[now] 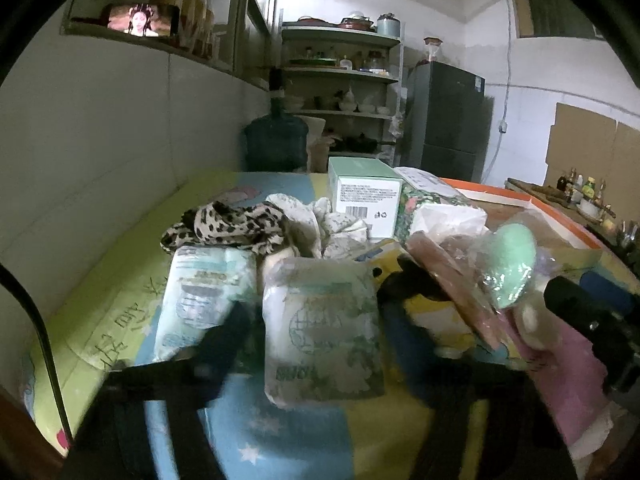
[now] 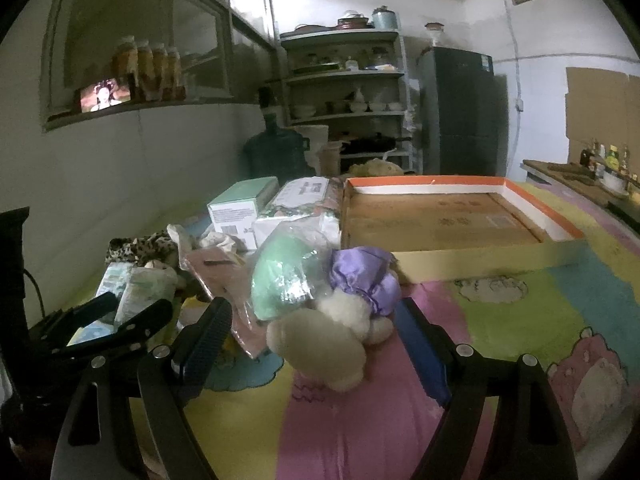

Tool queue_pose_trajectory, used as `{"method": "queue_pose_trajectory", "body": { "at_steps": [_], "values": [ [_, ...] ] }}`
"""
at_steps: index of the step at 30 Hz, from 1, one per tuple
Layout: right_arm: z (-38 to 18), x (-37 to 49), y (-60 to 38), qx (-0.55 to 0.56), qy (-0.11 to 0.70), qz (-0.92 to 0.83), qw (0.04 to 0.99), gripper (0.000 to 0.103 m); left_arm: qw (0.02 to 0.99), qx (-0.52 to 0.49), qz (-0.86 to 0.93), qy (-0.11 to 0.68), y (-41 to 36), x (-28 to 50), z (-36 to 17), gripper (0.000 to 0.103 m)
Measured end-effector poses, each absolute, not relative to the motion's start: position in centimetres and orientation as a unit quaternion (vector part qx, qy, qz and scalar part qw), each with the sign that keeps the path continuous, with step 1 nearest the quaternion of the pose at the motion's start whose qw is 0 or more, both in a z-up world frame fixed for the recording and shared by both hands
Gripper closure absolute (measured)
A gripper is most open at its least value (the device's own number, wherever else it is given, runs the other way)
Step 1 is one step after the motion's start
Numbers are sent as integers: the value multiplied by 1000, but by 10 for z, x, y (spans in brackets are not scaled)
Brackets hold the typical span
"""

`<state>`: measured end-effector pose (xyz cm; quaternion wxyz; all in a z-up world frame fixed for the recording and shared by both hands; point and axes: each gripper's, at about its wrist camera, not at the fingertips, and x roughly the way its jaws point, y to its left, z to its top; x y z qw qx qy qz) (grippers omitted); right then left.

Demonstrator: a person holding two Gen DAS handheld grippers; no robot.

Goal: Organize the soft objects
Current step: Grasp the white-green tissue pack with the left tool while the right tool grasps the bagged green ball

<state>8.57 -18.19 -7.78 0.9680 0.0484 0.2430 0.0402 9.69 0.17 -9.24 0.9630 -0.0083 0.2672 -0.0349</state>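
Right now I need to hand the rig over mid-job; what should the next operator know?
Left gripper: fingers flank the front tissue pack; whether they press it is unclear.
Right gripper: open, fingers either side of the cream plush toy, not gripping.
Pile: second tissue pack, leopard cloth, green bagged item, all clustered left of the orange-rimmed tray.
Done: nothing visibly sorted; the tray is empty.
Left: probably grasp the pack and the toy, then clear the rest of the pile.

Cartoon-print mat [image 2: 520, 312], plush toy [image 2: 320, 344], tissue packs [image 1: 320, 320], cardboard tray [image 2: 440, 220]
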Motion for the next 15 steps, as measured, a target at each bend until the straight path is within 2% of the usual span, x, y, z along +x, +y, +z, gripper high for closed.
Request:
{"method": "queue_pose_trajectory", "body": {
  "at_steps": [2,9,12,15],
  "values": [
    [-76,89,-180,45,242,45,968,18,962,-11,-45,271,2,102,-94,58],
    [-71,101,-171,23,233,62,970,20,962,-20,-62,264,6,104,-94,61],
    [-69,109,-167,17,232,68,970,30,963,-24,-63,260,6,105,-93,62],
    [-70,119,-164,15,246,71,966,45,965,-30,-65,254,8,104,-90,62]
  ]
}}
